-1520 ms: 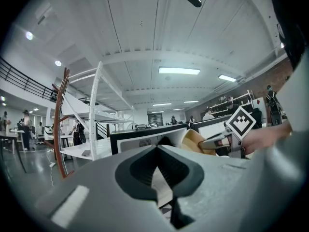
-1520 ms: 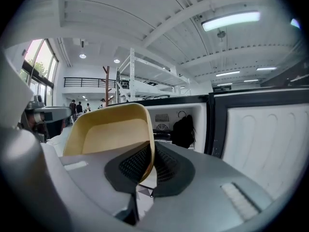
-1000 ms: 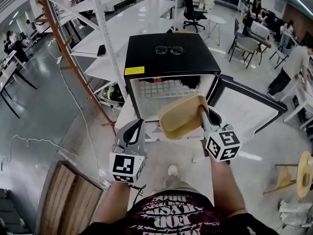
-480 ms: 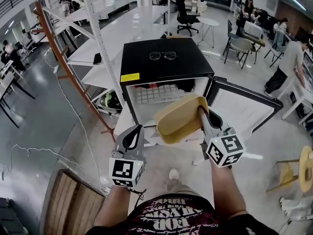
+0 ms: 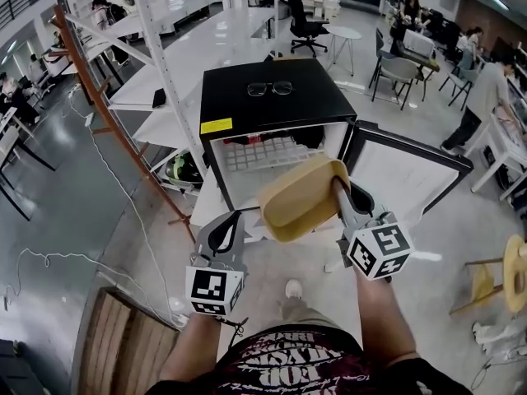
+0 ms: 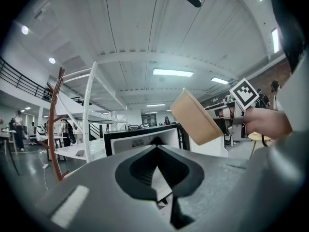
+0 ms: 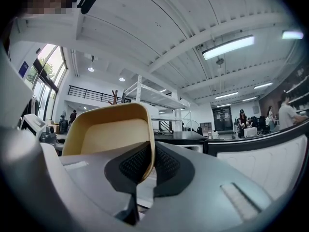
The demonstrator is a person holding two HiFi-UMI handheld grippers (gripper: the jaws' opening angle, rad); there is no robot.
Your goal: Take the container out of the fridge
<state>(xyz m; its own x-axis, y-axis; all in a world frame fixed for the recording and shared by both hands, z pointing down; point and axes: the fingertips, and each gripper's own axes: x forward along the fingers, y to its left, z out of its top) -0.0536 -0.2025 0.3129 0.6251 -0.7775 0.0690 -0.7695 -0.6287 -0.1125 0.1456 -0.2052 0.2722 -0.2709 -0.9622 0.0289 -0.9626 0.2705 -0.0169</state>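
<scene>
Head view: right gripper [image 5: 338, 188] pinches rim of tan container [image 5: 298, 200], tilted in air, outside open fridge [image 5: 272, 109]. Left gripper [image 5: 231, 220] sits lower left.
Left gripper view: jaws pressed together, nothing between.
Right gripper view: jaws clamp container wall.

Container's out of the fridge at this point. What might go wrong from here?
1. The right tool pinches only one thin edge of the tan container, which hangs tilted; it may pivot or slip out.
2. The left tool is shut and empty, apart from the container, so nothing backs up that grip.
3. The fridge door stands open beside the right tool; a sideways swing might knock it.
</scene>
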